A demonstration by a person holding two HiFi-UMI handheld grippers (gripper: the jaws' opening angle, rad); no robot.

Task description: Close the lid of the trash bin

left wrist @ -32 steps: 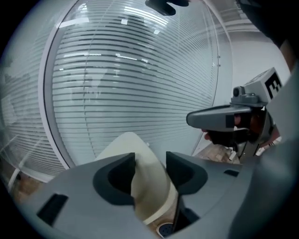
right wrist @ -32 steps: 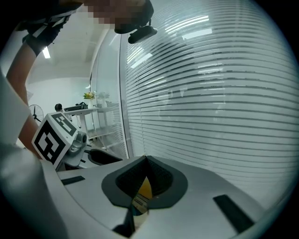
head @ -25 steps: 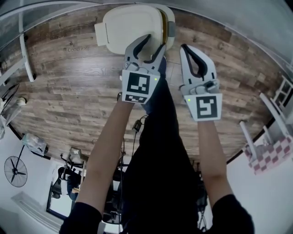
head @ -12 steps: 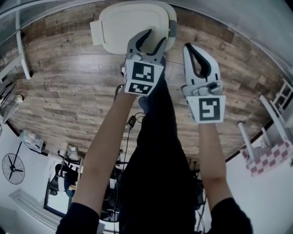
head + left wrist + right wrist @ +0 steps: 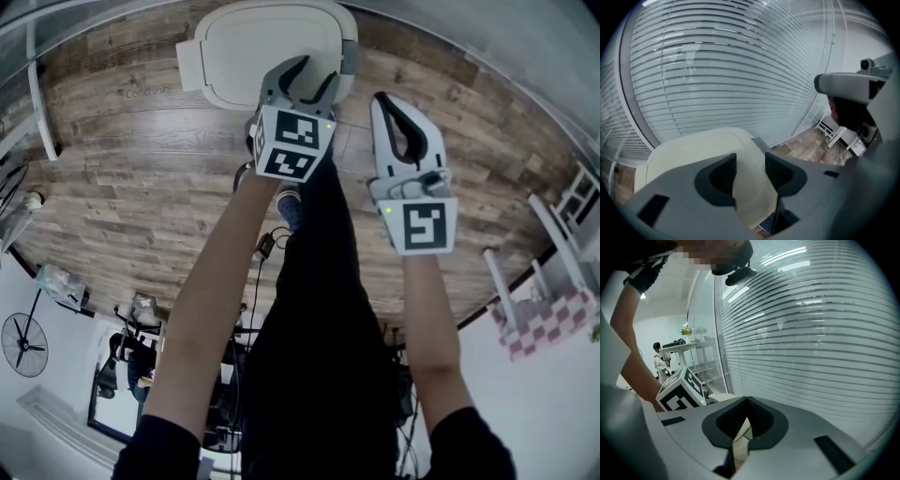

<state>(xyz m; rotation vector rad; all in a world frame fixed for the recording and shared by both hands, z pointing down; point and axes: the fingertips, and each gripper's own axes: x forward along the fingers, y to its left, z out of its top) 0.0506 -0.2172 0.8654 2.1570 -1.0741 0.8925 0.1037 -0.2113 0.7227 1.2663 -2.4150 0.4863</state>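
The head view looks steeply down onto the floor [image 5: 141,187], with the bin [image 5: 267,47] at 12 o'clock. The left gripper view looks along the left claw [image 5: 750,168], close over the bin, toward the blinds [image 5: 740,70]. The right gripper view faces the same blinds, with the left claw's cube [image 5: 682,392] at 9 o'clock.

The trash bin's lid [image 5: 267,47] is smooth, matt cream plastic. The floor [image 5: 131,187] beneath it is brown wood-grain plank, weathered in look and low in sheen. The left gripper [image 5: 316,70] and right gripper [image 5: 385,99] have matt grey plastic shells with black linings. The pale blinds [image 5: 740,70] are smooth slats with a faint gleam.
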